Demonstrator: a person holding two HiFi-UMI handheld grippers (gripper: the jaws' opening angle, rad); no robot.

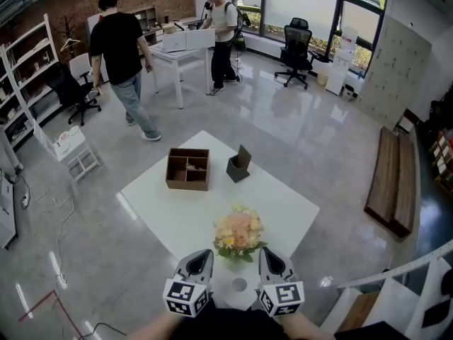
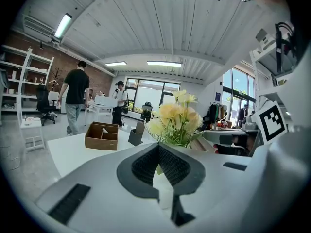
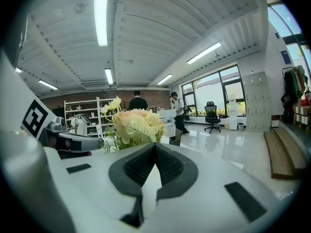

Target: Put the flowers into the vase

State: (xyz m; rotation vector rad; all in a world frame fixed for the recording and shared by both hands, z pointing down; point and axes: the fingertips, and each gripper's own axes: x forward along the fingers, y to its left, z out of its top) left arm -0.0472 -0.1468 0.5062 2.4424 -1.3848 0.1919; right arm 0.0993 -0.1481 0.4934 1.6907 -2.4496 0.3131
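**Step in hand (judged from the layout):** seating the flowers [image 1: 239, 232] in the vase [image 1: 238, 293].

**Position.** The vase, a white rounded body, stands at the near corner of the worktop [image 1: 177, 211]. The flowers sit directly above the vase, blooms upward, with green leaves at its top. The leaves hide the mouth of the vase, so it cannot be told whether the stems are fully down inside.

**Tongs.** The left tongs [image 1: 202, 253] lie just left of the vase and the right tongs [image 1: 267, 253] just right of it. Both point past it at the level of the leaves.
- Left gripper view: the pads [image 2: 146, 166] are closed on a thin green sliver [image 2: 158, 169], read as a stem or leaf of the flowers.
- Right gripper view: the pads [image 3: 167, 166] are fully together, with nothing visible between them.

**Procedure.**
1. Grip lightly with the left tongs, since a thin stem crushes or bends easily.
2. Guide the bunch straight down along the axis of the vase, without tilting it.
3. Use the closed right tongs only as a side guide against the leaves. Do not push the vase itself, because it stands near the worktop edge and could tip.
4. Release only once the leaves rest on the rim of the vase.

**Clearance.** A wooden box [image 1: 188, 168] and a dark holder [image 1: 239, 166] lie beyond the vase, well apart from it.
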